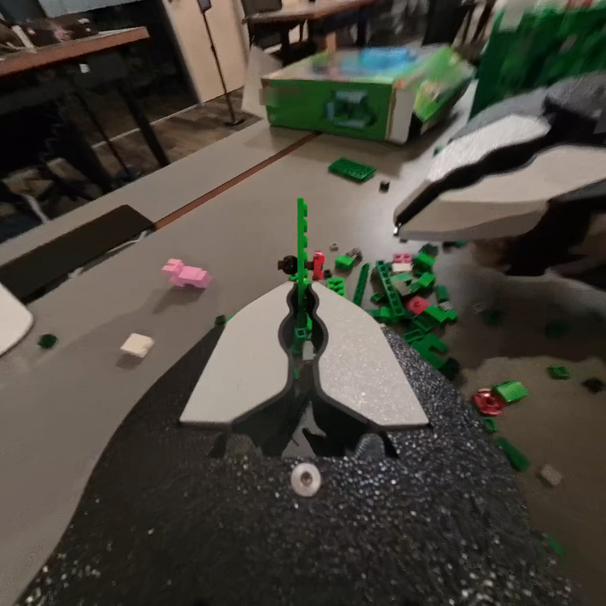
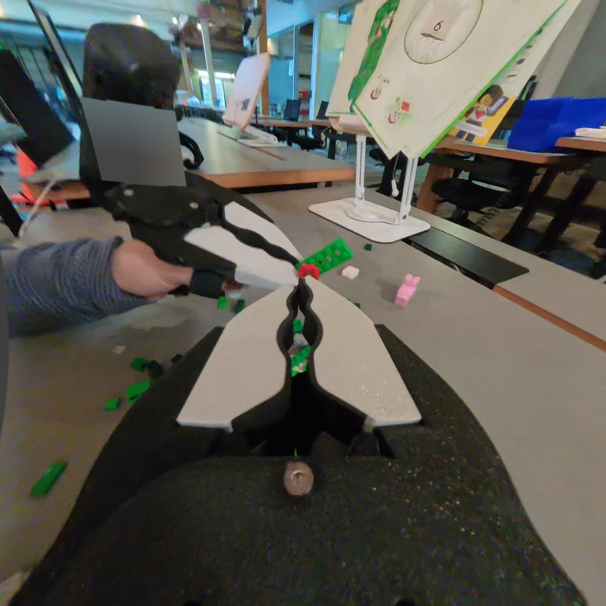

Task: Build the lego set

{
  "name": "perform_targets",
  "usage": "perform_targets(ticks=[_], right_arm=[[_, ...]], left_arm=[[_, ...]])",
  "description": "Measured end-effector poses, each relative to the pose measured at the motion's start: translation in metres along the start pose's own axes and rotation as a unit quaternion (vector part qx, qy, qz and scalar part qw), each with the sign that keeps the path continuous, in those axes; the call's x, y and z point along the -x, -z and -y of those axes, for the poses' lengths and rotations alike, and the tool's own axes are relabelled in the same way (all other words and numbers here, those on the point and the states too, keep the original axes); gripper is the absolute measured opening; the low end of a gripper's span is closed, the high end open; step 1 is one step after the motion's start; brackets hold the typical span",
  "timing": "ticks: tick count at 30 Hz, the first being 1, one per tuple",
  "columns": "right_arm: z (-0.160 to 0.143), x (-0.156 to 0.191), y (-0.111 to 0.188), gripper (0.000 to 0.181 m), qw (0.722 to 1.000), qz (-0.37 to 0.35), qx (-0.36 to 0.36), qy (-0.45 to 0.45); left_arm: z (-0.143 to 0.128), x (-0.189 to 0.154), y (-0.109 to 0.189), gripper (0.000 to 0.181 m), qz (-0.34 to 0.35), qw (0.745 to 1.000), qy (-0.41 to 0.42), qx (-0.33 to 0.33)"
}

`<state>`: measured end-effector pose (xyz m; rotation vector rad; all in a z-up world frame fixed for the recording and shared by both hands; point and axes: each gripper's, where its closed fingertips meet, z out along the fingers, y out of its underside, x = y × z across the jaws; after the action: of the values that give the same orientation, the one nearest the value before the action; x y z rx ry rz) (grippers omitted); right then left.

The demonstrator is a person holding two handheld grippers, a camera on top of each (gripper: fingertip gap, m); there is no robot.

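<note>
The left claw (image 1: 302,288) is clamped on a thin green plate (image 1: 301,242), held upright on edge, a small red piece (image 1: 318,264) and a black round piece (image 1: 288,265) attached at its sides. The right claw (image 2: 303,288) is pressed nearly closed; whether it grips anything I cannot tell. Its tips meet the left claw's at the red piece, so this looks like a mid-air fitting step, calling for a steady push. Loose green bricks (image 1: 413,305) crowd the worktop (image 1: 229,229) to the right; the pink pig (image 1: 185,273) and white stand (image 2: 370,216) sit well apart, leaving room.

Open-plan office, rows of long desks (image 2: 262,164), mesh swivel chairs (image 2: 465,193), monitors (image 2: 292,110)
</note>
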<state>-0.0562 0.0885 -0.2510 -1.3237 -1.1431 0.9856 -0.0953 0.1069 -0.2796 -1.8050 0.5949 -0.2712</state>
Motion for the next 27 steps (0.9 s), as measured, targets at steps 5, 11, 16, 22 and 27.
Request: perform_targets(ticks=[5, 11, 16, 22, 27], right_arm=[[-0.011, -0.008, 0.000, 0.009, 0.998, -0.028, 0.040, 0.041], [-0.024, -0.009, 0.012, 0.023, 0.995, 0.023, 0.095, 0.008], [-0.015, -0.003, 0.019, 0.029, 0.977, 0.115, 0.062, -0.171], [-0.010, -0.011, 0.021, 0.030, 0.967, 0.119, 0.035, -0.224], [-0.020, -0.014, 0.017, 0.033, 0.974, 0.092, 0.056, -0.200]], left_arm=[[-0.002, -0.012, -0.001, 0.004, -0.008, 0.988, -0.155, 0.003], [-0.009, -0.028, -0.002, 0.004, 0.020, 0.907, -0.422, 0.002], [-0.001, -0.036, 0.005, 0.004, -0.010, 0.912, -0.409, -0.034], [-0.016, -0.039, 0.000, 0.004, -0.054, 0.936, -0.347, 0.013], [-0.020, -0.035, -0.003, 0.004, -0.051, 0.945, -0.321, 0.026]])
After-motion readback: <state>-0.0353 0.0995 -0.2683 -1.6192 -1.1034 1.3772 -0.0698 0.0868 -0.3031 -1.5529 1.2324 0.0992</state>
